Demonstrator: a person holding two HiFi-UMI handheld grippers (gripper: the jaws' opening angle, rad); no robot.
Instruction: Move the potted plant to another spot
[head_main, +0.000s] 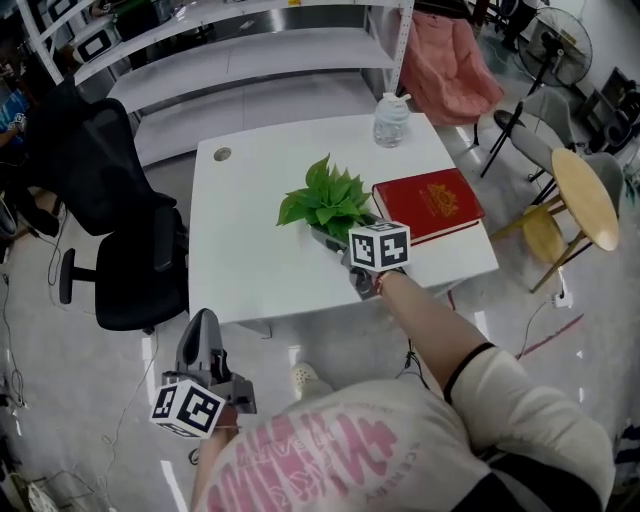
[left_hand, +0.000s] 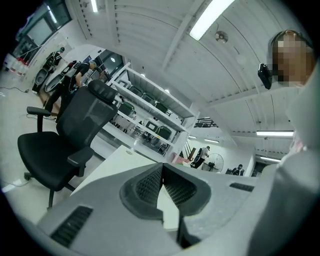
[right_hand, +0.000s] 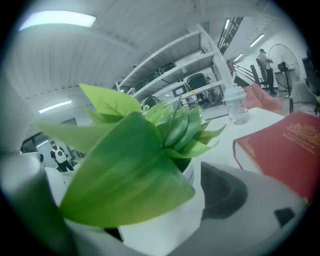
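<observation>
My right gripper (head_main: 352, 262) is clamped on the plant (head_main: 325, 200). In the right gripper view the white pot (right_hand: 172, 220) fills the gap between the jaws, and the dark pad (right_hand: 225, 192) on the right side presses against its wall. The leaves spread up and over the jaws and hide most of the left one. I can't tell whether the pot's base is on the table (head_main: 250, 250) or just off it. The red book (head_main: 428, 203) lies flat just to the right of this gripper, close beside the pot. A water bottle (head_main: 392, 120) stands farther ahead, past the book, near the far edge.

My left gripper (head_main: 202, 332) hangs low, off the table's near edge and well apart from the plant. Its jaws are closed, with the ribbed pads (left_hand: 150, 185) meeting at the tips and nothing between them. A black chair (left_hand: 70, 135) stands ahead of it to the left.
</observation>
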